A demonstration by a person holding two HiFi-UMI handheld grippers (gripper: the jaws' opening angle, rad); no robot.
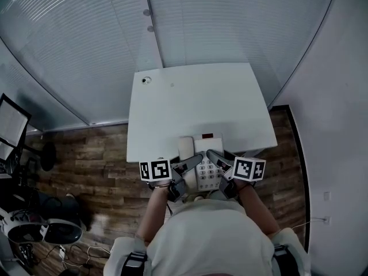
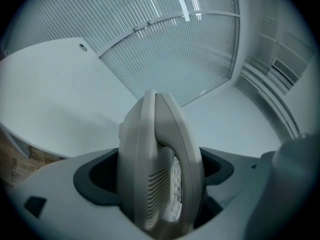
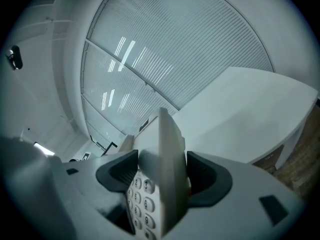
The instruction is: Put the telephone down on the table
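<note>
Pale telephone (image 1: 206, 165) held over near edge of white surface (image 1: 195, 102), left tongs (image 1: 194, 164) & right tongs (image 1: 215, 157) both clamped on it, small round obj (image 1: 146, 80) at surface's far-left corner, blinds (image 1: 230, 27) beyond.

The desk (image 1: 195, 105) is a white rectangle with a plain matte top. Its far edge lies close to a wall of slatted blinds (image 1: 86, 39), and it stands over a dark wood-plank floor (image 1: 92, 154). Near its far left corner sits a small round dark fitting (image 1: 146, 80), low against the surface. The telephone (image 1: 208, 171) overlaps the middle of the near edge; whether it touches the top cannot be told.
</note>
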